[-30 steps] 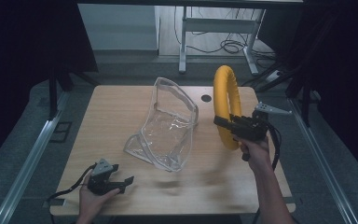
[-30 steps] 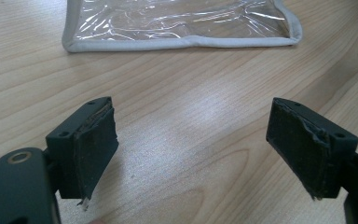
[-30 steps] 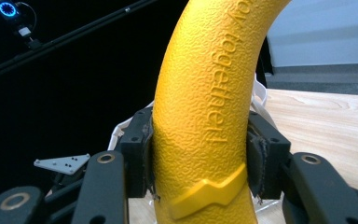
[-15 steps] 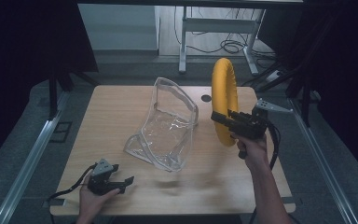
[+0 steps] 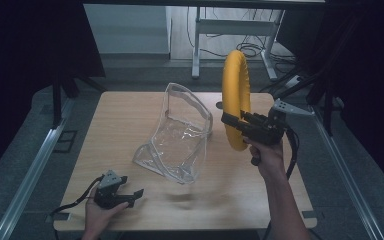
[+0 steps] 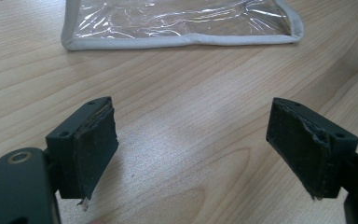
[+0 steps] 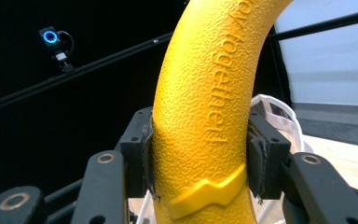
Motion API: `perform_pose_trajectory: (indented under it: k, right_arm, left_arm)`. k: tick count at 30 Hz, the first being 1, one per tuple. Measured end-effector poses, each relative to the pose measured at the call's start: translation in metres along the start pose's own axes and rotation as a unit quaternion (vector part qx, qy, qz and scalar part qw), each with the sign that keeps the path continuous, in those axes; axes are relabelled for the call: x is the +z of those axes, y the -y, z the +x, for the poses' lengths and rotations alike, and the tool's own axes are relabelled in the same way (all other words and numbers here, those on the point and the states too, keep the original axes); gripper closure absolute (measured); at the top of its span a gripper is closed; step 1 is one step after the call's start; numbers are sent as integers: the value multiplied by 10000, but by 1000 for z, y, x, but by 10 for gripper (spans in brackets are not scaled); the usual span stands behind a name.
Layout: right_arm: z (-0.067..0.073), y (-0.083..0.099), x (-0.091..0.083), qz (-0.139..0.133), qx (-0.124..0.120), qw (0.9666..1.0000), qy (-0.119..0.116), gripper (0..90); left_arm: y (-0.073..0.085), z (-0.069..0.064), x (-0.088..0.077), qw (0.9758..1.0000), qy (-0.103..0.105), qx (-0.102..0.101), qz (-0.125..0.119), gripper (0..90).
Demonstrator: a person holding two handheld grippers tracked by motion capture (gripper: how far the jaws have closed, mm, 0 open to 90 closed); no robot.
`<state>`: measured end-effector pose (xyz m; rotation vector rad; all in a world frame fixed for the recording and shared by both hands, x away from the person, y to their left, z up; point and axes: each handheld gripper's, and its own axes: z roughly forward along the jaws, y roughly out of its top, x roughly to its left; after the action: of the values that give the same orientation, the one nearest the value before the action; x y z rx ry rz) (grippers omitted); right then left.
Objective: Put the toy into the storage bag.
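Note:
A yellow ring [image 5: 236, 95] stands upright in the air over the table's right side, held edge-on to the camera. My right gripper [image 5: 228, 122] is shut on its lower part; in the right gripper view the pads [image 7: 145, 154] squeeze the textured yellow ring [image 7: 205, 102] from both sides. A clear plastic pouch with a grey-white rim [image 5: 180, 135] stands open at the table's middle. My left gripper [image 5: 130, 196] rests near the front left edge, open and holding nothing; its view looks across bare wood to the pouch [image 6: 177, 21].
The wooden table [image 5: 130, 115] has a small dark hole [image 5: 219, 105] just behind the ring. Metal rails run along both sides of the table. Desk legs and cables lie on the floor beyond the far edge.
My right gripper has lifted the yellow ring higher and shifted it a little toward the pouch. The left gripper and the pouch have stayed where they were.

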<state>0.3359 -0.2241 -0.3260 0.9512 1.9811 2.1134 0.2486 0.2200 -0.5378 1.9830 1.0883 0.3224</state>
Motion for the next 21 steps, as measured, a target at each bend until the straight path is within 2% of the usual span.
perform_pose_trajectory:
  k: [12, 15, 21]
  right_arm:
    - [19, -18, 16, -230, -86, 9995, -218, 509]
    - [26, -24, 24, -276, -139, 9989, -340, 508]
    - [33, -28, 32, -340, -141, 9983, -458, 508]
  left_arm:
    - [0, 0, 0, 10000, -3, -1, 33, 160]
    - [0, 0, 1, 10000, -6, 5, 39, 160]
    - [0, 0, 0, 10000, -8, 17, 61, 160]
